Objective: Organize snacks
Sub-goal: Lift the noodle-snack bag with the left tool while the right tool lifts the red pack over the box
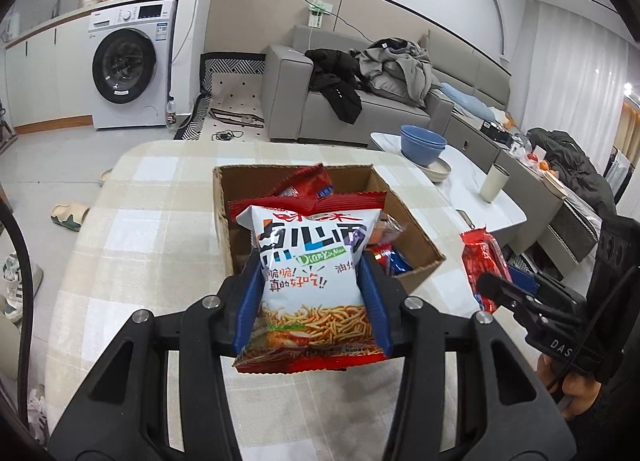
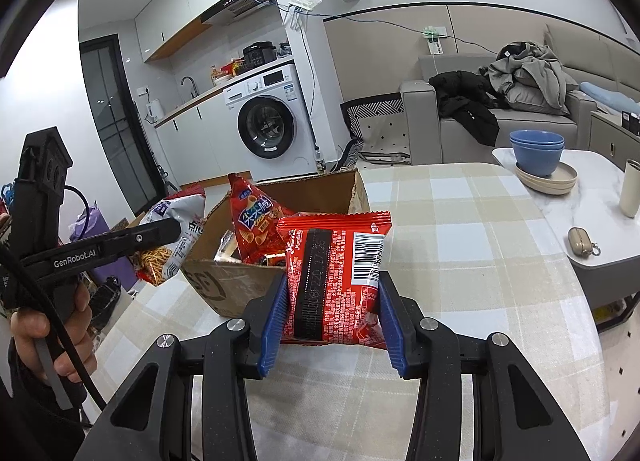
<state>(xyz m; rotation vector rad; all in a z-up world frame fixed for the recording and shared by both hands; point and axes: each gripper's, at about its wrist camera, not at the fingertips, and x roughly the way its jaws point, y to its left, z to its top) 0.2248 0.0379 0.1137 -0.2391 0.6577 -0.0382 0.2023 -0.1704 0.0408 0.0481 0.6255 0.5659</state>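
My left gripper [image 1: 312,293] is shut on a white noodle-snack bag [image 1: 310,261] with a red bottom edge, held above the table just before an open cardboard box [image 1: 416,229]. That box holds several red snack packs [image 1: 308,185]. From the right wrist view the left gripper [image 2: 168,233] and its white bag [image 2: 176,233] hang left of the box [image 2: 224,285]. My right gripper [image 2: 334,297] is shut on a red snack pack [image 2: 340,273], barcode side up, right in front of the box. A red cone-snack bag [image 2: 254,221] stands up inside. The right gripper [image 1: 486,293] with its red pack [image 1: 480,261] shows at the right of the left wrist view.
A checked cloth covers the table [image 1: 160,261]. To the right stands a white side table [image 2: 592,189] with stacked blue bowls [image 2: 536,151] on plates, a cream cup [image 2: 632,193] and a small beige case [image 2: 582,241]. A grey sofa [image 1: 380,109] with clothes and a washing machine [image 1: 128,65] stand behind.
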